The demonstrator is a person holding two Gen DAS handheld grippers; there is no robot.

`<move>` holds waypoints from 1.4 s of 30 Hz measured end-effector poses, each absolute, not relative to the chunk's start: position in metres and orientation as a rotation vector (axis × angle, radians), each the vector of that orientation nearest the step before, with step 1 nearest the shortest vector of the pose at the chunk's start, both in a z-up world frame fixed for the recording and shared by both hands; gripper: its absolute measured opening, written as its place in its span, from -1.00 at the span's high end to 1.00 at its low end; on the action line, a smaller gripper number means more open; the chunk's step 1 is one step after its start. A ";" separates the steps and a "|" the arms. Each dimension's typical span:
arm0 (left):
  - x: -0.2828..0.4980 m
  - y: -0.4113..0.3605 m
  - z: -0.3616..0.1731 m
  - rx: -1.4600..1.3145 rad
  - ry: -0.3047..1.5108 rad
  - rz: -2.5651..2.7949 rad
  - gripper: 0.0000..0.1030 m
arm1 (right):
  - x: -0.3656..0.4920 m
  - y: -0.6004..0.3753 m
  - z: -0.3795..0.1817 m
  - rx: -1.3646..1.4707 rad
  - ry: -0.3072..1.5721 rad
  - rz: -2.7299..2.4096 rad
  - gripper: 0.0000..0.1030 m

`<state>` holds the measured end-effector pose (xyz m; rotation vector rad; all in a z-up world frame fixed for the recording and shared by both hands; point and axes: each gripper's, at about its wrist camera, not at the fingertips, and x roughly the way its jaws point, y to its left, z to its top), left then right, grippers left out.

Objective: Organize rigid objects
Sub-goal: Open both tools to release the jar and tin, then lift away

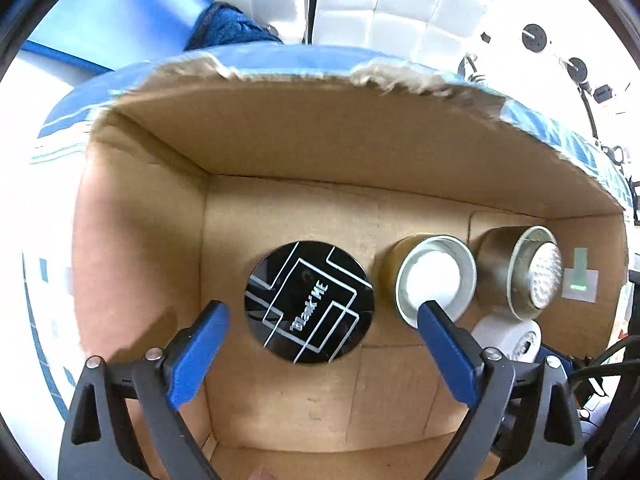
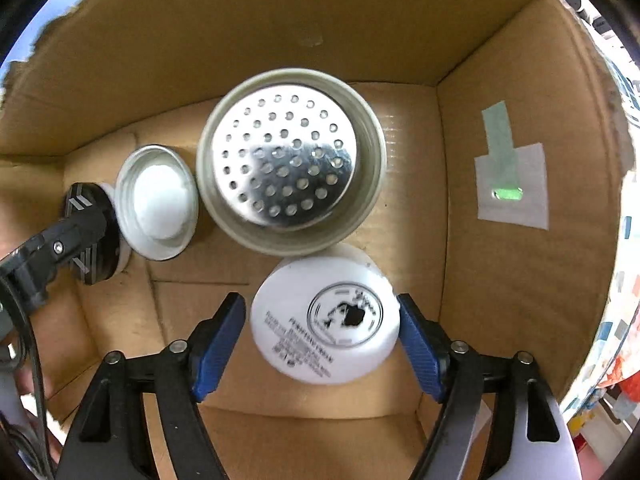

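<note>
Inside the brown cardboard box (image 2: 280, 20) four containers stood packed: perforated steel canister (image 2: 284, 156), black round lid (image 1: 310, 302), white jar (image 2: 326, 316), small white-filled tin (image 2: 158, 202). I judged the sorting nearly finished. My left gripper (image 1: 322, 314) and right gripper (image 2: 322, 320) both hung open, gripping nothing.

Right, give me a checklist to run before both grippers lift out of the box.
1. Left gripper clear of the black disc: ok, the pads stand wide, gaps on both sides.
2. Right gripper clear of the white jar: ok on the left pad; cannot tell on the right, it sits very close.
3. Black disc lying flat on the box floor: ok.
4. White jar settled beside the perforated metal cup: ok; whether they touch, cannot tell.
5. Small open tin undisturbed between disc and cup: ok.
6. Left gripper's right finger free of the tin: cannot tell, it overlaps the rim in the left wrist view.
</note>
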<state>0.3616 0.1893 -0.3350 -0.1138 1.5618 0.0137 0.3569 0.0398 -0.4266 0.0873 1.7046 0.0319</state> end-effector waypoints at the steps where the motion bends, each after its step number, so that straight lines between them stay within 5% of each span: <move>1: 0.356 0.189 -0.329 -0.115 1.549 0.015 -0.97 | 0.354 0.041 -0.423 0.095 1.704 0.047 -0.65; 5: 0.330 0.191 -0.313 -0.108 1.510 0.026 -0.98 | 0.341 0.050 -0.410 0.097 1.692 0.085 -0.99; 42: 0.177 0.176 -0.156 -0.057 1.145 0.026 -0.98 | 0.189 0.005 -0.229 0.092 1.321 0.214 -1.00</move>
